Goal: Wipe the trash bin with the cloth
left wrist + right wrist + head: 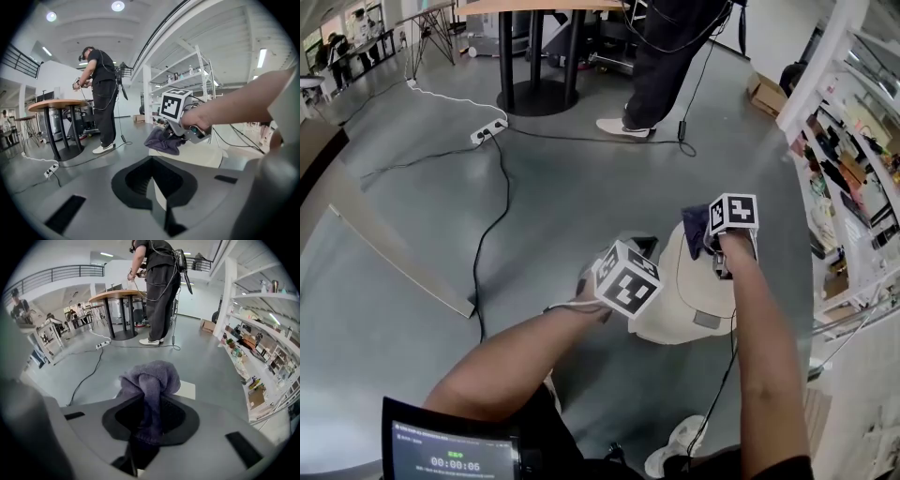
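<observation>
Right gripper [715,251] sits at 1 o'clock on the cream trash bin's [680,305] top, jaws clamped on the bunched grey cloth [150,380]. Left gripper [639,249], jaws drawn together (nothing clearly held), waits at 9 o'clock. Wiping looks barely begun, with the bin's sides left to do.
</observation>
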Tool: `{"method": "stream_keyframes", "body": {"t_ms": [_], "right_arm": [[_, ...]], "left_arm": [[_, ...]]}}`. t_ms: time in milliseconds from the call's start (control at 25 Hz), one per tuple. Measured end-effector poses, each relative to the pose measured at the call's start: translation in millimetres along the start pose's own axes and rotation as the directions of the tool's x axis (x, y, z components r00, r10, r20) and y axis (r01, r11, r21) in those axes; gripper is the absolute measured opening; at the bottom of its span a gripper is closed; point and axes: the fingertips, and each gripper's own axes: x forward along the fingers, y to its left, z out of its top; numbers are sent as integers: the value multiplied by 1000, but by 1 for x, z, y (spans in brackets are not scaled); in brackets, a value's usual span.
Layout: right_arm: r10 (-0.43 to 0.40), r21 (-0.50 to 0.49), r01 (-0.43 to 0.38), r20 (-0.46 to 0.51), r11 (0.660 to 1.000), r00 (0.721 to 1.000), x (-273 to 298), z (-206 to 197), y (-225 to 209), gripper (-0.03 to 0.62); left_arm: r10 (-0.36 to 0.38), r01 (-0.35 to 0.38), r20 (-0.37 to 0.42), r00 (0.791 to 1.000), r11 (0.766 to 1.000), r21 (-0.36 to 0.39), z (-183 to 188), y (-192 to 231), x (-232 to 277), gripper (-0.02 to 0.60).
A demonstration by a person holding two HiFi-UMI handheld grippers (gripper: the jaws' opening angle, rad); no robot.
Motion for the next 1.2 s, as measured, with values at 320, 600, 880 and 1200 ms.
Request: {"method": "stream_keyframes", "body": {"t_ms": [320,600,880,1200], "right_arm": [[-78,6,78,-7,997,997,-5,-14,-53,81],[-129,13,129,-20,992,991,-12,-34,-101,81],[-181,2,182,-36,983,983,-12,-45,-127,81],[-141,54,139,34,989,989,-39,-34,-107,81]], "left_arm": [[-11,12,20,1000,1000,-20,12,-6,11,-3],[-49,49,14,999,998,50,16,-30,25,-3],[-68,68,-3,998,998,1,9,-25,28,-3],[-75,75,-16,997,997,15,6,-29,30,-3]]}}
